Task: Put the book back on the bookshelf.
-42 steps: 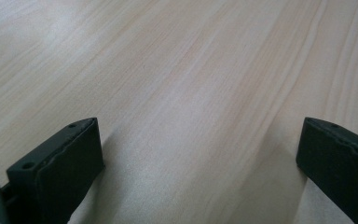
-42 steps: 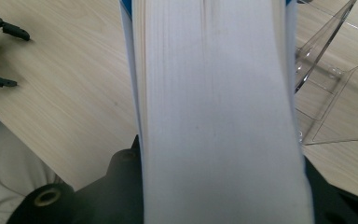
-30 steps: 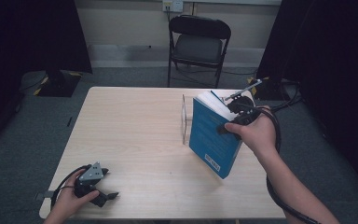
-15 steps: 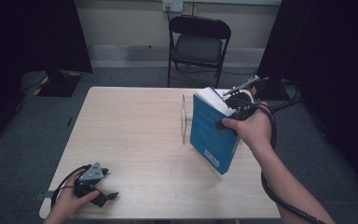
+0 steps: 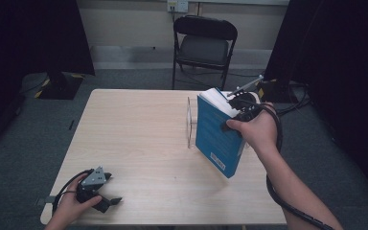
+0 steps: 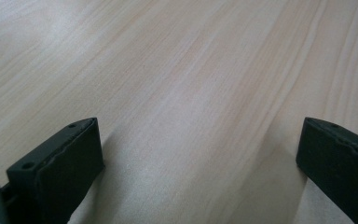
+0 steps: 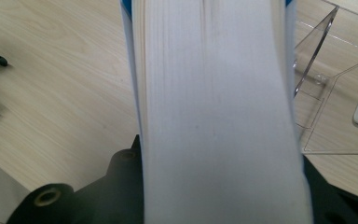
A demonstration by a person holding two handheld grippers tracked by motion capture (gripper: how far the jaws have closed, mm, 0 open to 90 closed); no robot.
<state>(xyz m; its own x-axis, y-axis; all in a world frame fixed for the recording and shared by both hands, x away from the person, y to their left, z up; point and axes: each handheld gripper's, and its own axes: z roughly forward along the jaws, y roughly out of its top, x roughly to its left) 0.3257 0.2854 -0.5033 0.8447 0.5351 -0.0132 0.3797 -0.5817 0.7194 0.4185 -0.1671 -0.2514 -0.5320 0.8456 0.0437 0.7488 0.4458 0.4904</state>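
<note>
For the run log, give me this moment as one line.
right tool: shut on blue book, tilted, by clear stand | left tool: open on table

- Dim around the room in the high view, black at both side edges; brighter on the table (image 5: 139, 134), lit from above.
- Soft, short shadows under the blue book (image 5: 218, 136) near the right edge.
- Mild overall softness and grain.
- Blurred close-up wood grain in the left gripper view, pale sheen at centre.
- Washed-out, unfocused white page edges (image 7: 214, 112) in the right gripper view.
</note>
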